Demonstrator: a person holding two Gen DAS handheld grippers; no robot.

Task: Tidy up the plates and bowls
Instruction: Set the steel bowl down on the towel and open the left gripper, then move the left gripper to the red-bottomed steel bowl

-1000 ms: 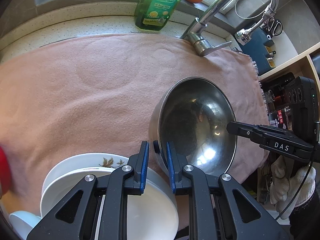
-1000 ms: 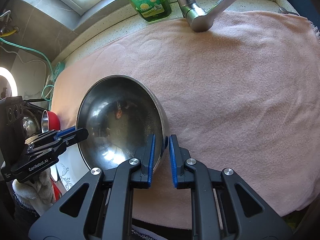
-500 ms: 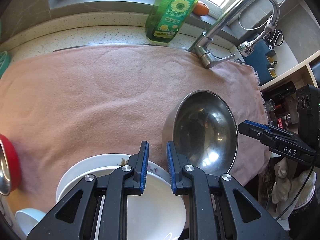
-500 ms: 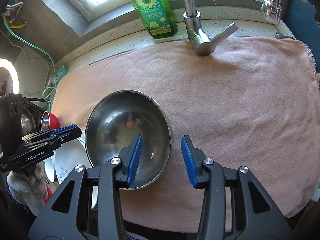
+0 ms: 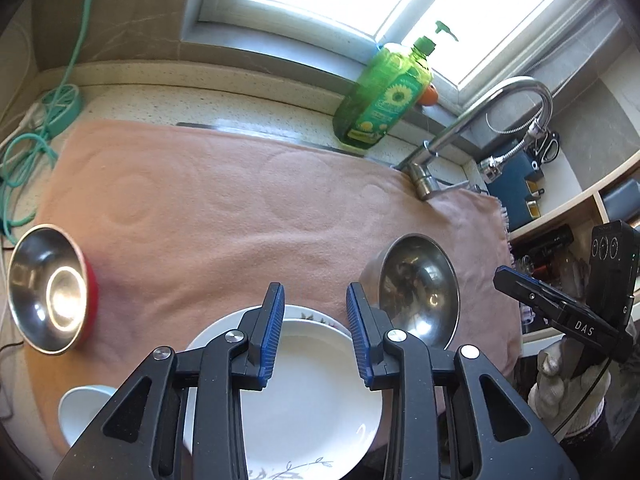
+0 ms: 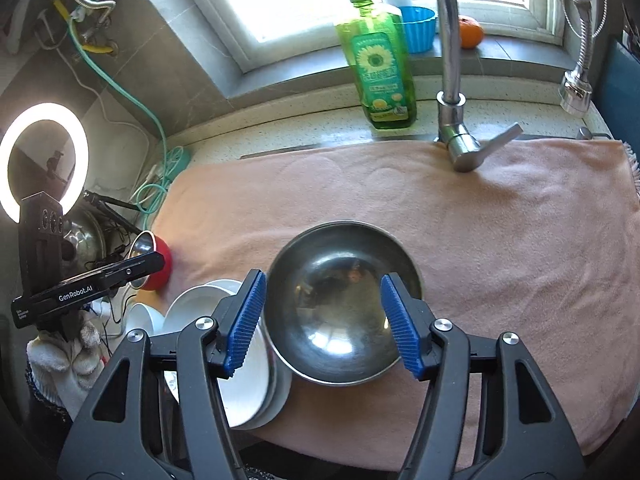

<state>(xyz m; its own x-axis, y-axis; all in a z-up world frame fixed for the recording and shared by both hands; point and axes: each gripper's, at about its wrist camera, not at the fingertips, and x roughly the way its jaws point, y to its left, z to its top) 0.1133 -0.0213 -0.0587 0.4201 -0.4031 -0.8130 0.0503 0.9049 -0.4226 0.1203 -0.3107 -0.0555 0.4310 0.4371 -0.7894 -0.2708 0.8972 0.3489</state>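
The steel bowl (image 6: 343, 304) sits upright, mouth up, on the pink towel (image 6: 500, 240) — round, no long axis. White plates (image 6: 248, 368) touch it at 9 o'clock. Right hand-held gripper (image 6: 322, 324) is spread wide around it; left hand-held gripper (image 5: 316, 340) is spread above the plates — both empty.

Black grippers w/ ribbed blue fingers (image 6: 401, 322), silver screws, "DAS"/"GenRobot.AI" labels, white knit gloves (image 5: 560, 396)

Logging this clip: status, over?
Left gripper open above white plates. Right gripper open, steel bowl free on towel. Nothing obstructing.
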